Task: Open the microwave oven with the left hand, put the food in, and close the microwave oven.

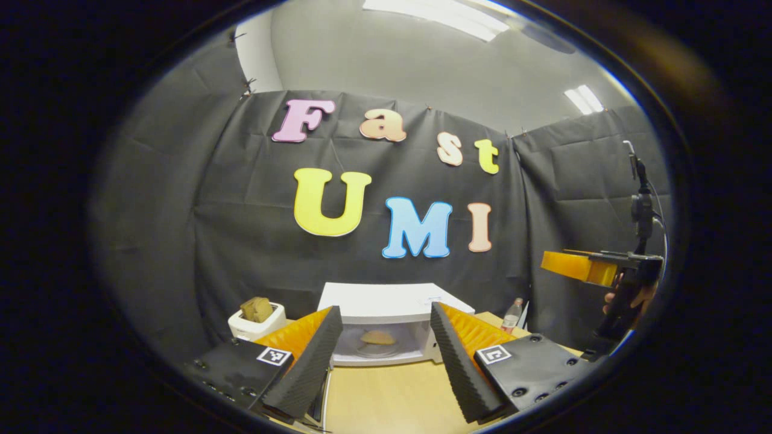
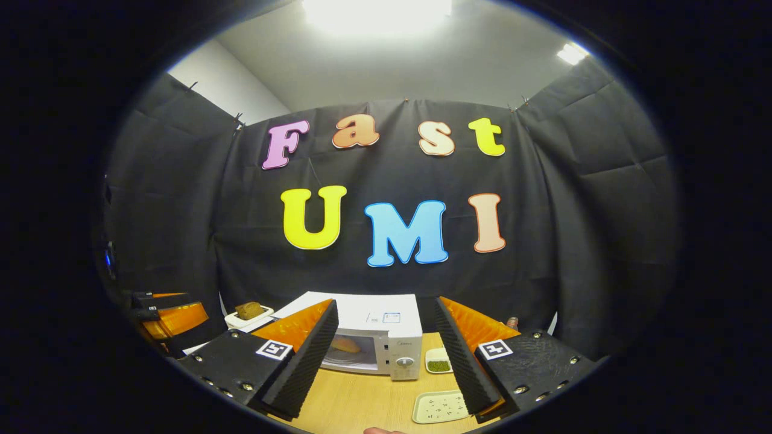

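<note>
The microwave oven (image 1: 386, 322) stands at the back of the wooden table (image 1: 392, 398), its door apparently shut, with the food (image 1: 378, 337) visible inside through the window. Both the left gripper (image 1: 386, 355) and the right gripper (image 2: 386, 355) hang well back from it, fingers spread wide and empty. The oven is judged heavy and rigid, its door best taken at the free edge beside the control panel (image 2: 404, 357); the food looks soft and light.

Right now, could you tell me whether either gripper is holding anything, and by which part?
Nothing is held. The left gripper and the right gripper are both open, with bare gaps, back from the microwave.
</note>
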`<state>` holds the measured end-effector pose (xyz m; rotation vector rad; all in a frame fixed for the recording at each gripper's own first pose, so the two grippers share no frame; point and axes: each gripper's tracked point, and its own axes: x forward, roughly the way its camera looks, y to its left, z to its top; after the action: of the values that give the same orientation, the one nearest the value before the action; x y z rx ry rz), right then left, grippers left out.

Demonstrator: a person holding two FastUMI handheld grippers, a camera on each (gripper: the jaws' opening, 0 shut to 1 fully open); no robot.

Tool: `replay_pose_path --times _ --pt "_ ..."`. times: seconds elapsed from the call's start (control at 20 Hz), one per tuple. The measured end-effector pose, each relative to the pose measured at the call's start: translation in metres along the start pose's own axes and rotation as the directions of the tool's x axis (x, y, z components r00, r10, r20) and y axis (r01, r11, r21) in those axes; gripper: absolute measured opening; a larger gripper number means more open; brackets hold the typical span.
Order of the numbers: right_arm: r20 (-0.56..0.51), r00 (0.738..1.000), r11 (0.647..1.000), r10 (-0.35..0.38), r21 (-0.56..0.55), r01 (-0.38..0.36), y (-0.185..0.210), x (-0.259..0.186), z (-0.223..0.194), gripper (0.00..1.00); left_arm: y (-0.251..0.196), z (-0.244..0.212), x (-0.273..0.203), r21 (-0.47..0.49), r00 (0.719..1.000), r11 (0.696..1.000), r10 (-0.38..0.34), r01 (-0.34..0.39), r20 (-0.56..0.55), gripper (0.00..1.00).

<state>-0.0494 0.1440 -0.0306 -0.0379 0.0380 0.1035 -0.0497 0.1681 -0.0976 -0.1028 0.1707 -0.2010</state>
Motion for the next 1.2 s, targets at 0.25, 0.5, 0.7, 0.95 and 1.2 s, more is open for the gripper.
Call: replay_pose_path --times 0.25,0.5,0.7,0.95,1.2 --pt "0.016 1.0 1.0 0.01 -0.022 -0.009 0.01 0.002 0.009 0.96 0.022 0.008 -0.011 0.02 0.998 0.998 0.063 -0.064 0.011 0.3" --pt "-0.002 1.0 0.999 0.022 -0.036 -0.022 0.016 -0.003 0.004 0.96 0.075 -0.004 -0.037 0.048 0.992 0.991 0.128 -0.127 -0.017 0.06" --pt "-0.015 0.999 0.999 0.03 -0.041 -0.031 0.021 -0.007 0.0 0.96 0.141 -0.047 -0.067 0.089 0.966 0.971 0.232 -0.222 -0.117 0.07" --pt "-0.002 0.999 0.998 0.043 -0.044 -0.043 0.03 -0.004 0.006 0.96 0.184 -0.101 -0.092 0.047 0.925 0.95 0.311 -0.308 -0.218 0.07" --pt "-0.009 0.998 0.997 0.062 -0.043 -0.062 0.039 0.004 0.008 0.96 0.171 -0.152 -0.092 0.016 0.909 0.959 0.273 -0.283 -0.315 0.07"
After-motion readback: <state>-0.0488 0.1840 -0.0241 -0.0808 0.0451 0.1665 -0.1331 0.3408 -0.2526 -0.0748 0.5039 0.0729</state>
